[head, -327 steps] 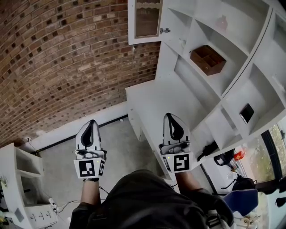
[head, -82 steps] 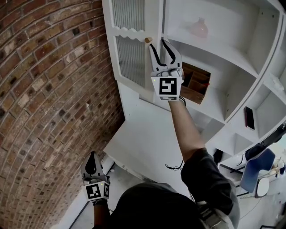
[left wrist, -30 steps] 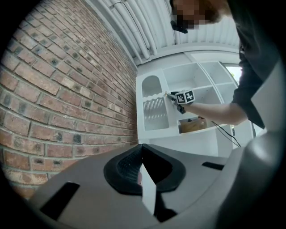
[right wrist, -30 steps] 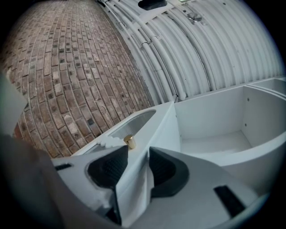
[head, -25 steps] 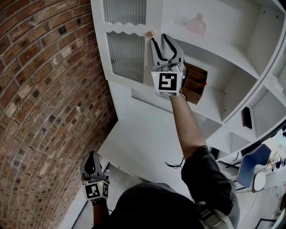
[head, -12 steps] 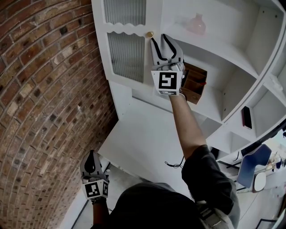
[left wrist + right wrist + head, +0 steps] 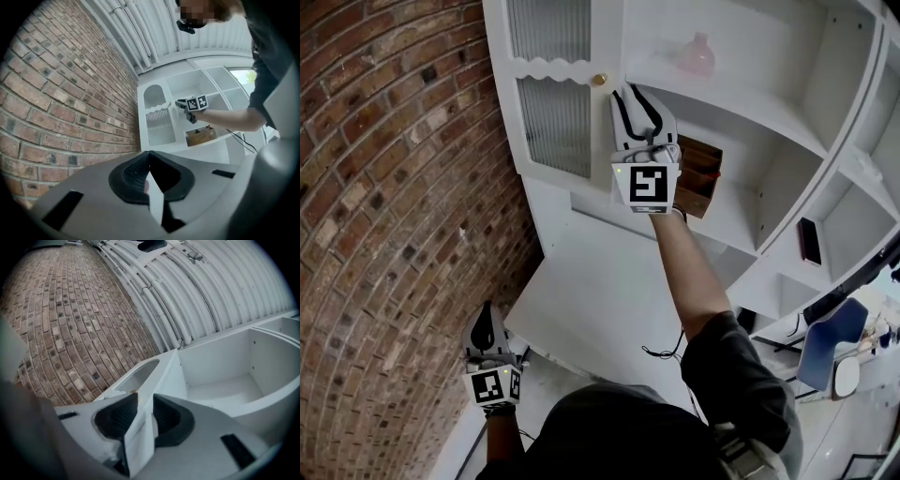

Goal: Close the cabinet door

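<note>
The door (image 7: 553,122) hangs at the upper left corner of the cabinet (image 7: 769,37) and stands open. It is swung out toward the brick wall (image 7: 384,187), with its ribbed glass panels facing outward. Its free edge lies along the left side of the top left compartment, which is uncovered. A pink vase (image 7: 697,56) sits on that compartment's shelf. One shelf lower is a wooden box (image 7: 705,173), partly hidden behind the raised arm.

The right tool (image 7: 630,91) is held up at the door's free edge, just below and beside the small round knob (image 7: 600,80). In the right gripper view the white edge of the door (image 7: 166,376) runs straight in between the jaws of the right tool (image 7: 143,399). The jaws have just been closing, and the edge fills the gap, with a black pad against each face, so this tool is gripping the door.

The left tool (image 7: 487,314) hangs low, well apart from the cabinet. It is near the wall, below the front left corner of the white tabletop (image 7: 600,309). Its jaws are together with nothing between them, as the left gripper view shows (image 7: 149,157). That view looks up at the door (image 7: 159,124) from a distance.

A dark flat thing (image 7: 809,242) stands in a compartment toward the cabinet's right side; what it is cannot be told.
</note>
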A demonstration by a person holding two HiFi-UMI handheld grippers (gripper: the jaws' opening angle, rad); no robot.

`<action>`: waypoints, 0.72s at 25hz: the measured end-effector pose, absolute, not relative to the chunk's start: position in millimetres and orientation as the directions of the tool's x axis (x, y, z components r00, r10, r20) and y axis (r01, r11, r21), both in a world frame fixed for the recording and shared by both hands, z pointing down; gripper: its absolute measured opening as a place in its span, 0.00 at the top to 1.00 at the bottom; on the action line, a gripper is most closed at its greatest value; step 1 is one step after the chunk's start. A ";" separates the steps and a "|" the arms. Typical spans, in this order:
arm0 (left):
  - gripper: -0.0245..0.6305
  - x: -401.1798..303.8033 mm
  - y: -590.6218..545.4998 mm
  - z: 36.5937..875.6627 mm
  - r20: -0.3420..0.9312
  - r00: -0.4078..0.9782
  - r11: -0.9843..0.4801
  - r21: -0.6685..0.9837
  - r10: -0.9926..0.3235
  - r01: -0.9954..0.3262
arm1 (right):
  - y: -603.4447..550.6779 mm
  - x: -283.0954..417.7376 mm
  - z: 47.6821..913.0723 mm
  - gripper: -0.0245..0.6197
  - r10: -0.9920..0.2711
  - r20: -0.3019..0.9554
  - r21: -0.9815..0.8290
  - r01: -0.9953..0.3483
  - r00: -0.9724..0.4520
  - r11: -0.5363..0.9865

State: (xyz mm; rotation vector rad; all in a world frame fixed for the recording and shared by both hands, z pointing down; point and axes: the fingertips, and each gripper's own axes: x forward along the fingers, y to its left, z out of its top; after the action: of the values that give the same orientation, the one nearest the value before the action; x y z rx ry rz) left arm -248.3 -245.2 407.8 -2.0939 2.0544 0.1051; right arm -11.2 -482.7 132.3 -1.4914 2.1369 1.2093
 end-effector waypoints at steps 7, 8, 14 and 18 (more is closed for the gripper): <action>0.96 -236.7 -259.2 387.8 -0.223 0.071 -0.042 -0.135 -0.972 -0.990 | -448.9 -3.3 144.8 0.83 -0.635 -0.631 0.436 -0.881 -0.446 0.186; 0.96 -234.4 -261.1 384.3 -0.232 0.078 -0.047 -0.135 -0.969 -0.990 | -442.4 -3.0 147.3 0.83 -0.630 -0.633 0.435 -0.880 -0.451 0.193; 0.96 -220.5 -267.0 368.5 -0.263 0.119 -0.078 -0.162 -0.958 -0.984 | -408.5 -1.7 172.6 0.84 -0.622 -0.626 0.424 -0.875 -0.470 0.234; 0.96 -212.8 -267.0 365.4 -0.268 0.140 -0.097 -0.168 -0.953 -0.981 | -389.4 2.9 190.5 0.86 -0.629 -0.618 0.408 -0.876 -0.472 0.257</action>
State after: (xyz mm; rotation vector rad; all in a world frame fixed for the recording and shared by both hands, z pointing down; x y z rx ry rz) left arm -212.8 -267.0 365.4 -2.1195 1.8760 0.1295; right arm 2.9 -389.4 190.5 -1.3813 2.2038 1.0485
